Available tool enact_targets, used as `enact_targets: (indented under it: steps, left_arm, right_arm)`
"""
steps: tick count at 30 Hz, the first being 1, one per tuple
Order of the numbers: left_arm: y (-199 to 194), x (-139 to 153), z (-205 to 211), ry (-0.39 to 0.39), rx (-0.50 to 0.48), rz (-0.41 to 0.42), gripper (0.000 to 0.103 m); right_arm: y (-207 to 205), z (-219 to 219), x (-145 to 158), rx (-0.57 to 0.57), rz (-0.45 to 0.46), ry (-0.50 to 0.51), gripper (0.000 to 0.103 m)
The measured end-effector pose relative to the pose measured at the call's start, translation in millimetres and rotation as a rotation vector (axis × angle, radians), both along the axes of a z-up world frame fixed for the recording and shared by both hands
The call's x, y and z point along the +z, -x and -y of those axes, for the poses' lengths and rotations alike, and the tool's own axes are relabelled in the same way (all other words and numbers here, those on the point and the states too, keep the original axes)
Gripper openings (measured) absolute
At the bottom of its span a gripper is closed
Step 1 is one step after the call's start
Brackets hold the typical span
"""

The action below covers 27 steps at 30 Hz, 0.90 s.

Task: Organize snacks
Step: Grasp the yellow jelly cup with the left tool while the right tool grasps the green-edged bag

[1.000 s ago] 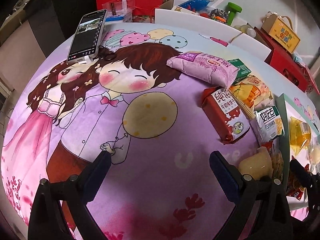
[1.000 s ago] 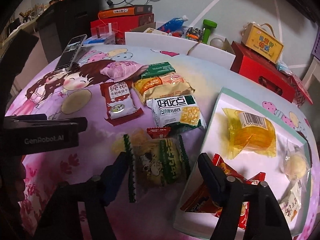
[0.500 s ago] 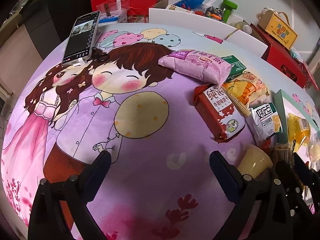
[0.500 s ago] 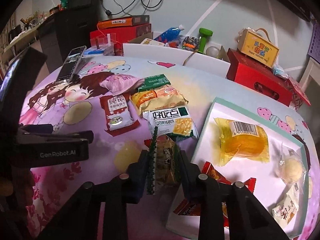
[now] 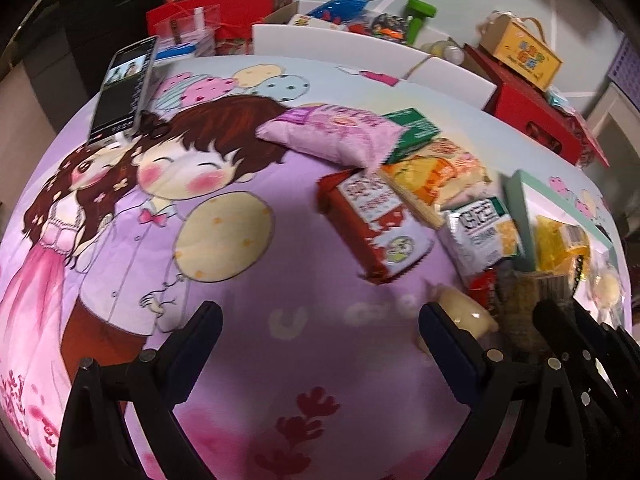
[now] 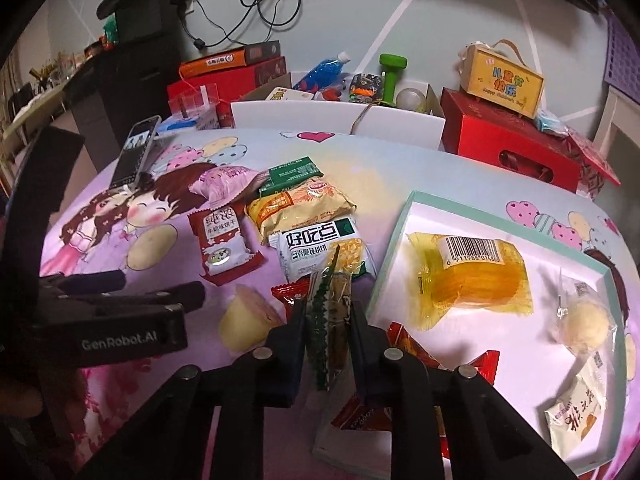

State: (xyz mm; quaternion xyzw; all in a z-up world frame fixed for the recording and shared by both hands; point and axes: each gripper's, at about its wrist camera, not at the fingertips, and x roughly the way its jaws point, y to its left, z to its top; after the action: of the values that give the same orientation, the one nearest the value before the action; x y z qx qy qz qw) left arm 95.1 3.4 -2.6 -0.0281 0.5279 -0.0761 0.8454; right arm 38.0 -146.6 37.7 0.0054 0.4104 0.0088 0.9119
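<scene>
My right gripper is shut on a green-edged snack packet and holds it upright above the table, just left of the white tray. The tray holds a yellow wrapped cake, a round bun, a cream packet and a red packet. Loose on the cloth lie a pale jelly cup, a red milk-biscuit pack, a white-green cracker pack, an orange pack, a green pack and a pink pack. My left gripper is open and empty over the purple cloth.
A phone lies at the far left of the table. White chair backs, red boxes, a yellow gift box and clutter stand behind the table. My left gripper also shows in the right wrist view.
My right gripper closed on the green-edged packet and lifted it, turning it upright. The jelly cup underneath came into view. My left gripper shifted slightly and stayed open.
</scene>
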Motion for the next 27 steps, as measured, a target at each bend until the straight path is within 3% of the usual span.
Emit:
enact_targets:
  steps: [9,21,24,26,27]
  left_arm:
    - [3.6,4.2,14.7,0.012,-0.049,0.022,0.099]
    - [13.9,5.6,56.3,0.013,-0.208,0.055,0.096]
    - [15.2,2.1,67.6,0.009,-0.244,0.053,0.085]
    - [13.8,-3.0,73.2,0.010,-0.260,0.038,0.068]
    - [13.5,-5.6,75.6,0.009,-0.267,0.030,0.066]
  right_arm:
    - [14.6,28.1,29.1,-0.053,0.088,-0.114,0.022]
    - [34.1,78.7,49.4,-0.207,0.150,-0.131,0.022]
    - [34.7,88.1,47.2,-0.234,0.140,-0.142,0.022]
    - [34.9,90.8,46.2,-0.241,0.137,-0.145,0.022]
    - [36.1,91.3,46.0,-0.241,0.136,-0.146,0.022]
